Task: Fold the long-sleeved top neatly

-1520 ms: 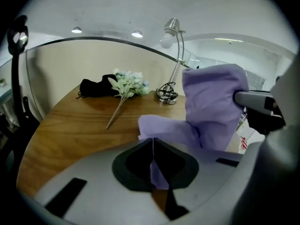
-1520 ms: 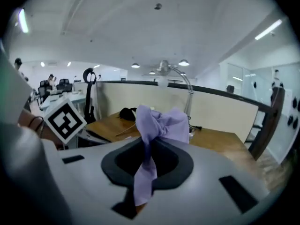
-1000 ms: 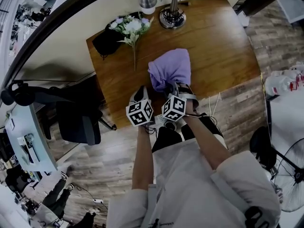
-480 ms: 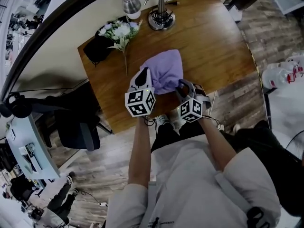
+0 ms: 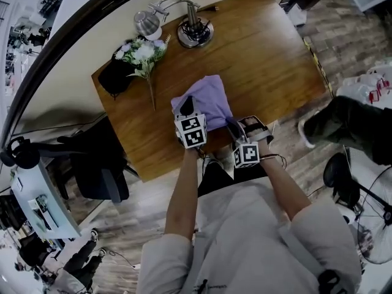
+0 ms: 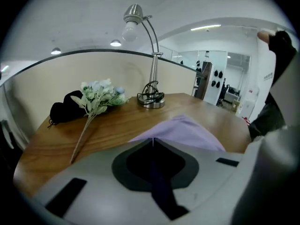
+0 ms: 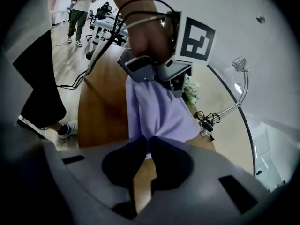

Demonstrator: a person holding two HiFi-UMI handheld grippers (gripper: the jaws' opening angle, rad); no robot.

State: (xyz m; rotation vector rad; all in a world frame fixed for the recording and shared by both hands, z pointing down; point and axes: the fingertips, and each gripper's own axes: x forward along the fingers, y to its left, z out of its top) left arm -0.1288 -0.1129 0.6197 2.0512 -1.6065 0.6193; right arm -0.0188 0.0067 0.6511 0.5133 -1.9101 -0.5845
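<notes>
On wooden desk (image 5: 269, 54) over plank floor (image 5: 150, 210): left gripper (image 5: 185, 108) clamps purple top (image 5: 209, 98); right gripper (image 5: 233, 127) just clamped too.

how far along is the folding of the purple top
Done: the purple top already lies as a compact folded bundle on the table. In hand: the left tool is shut on its near edge, and the jaws of the right tool have just been closing on that edge too. Left: probably one last fold or a tidy, then release.
</notes>
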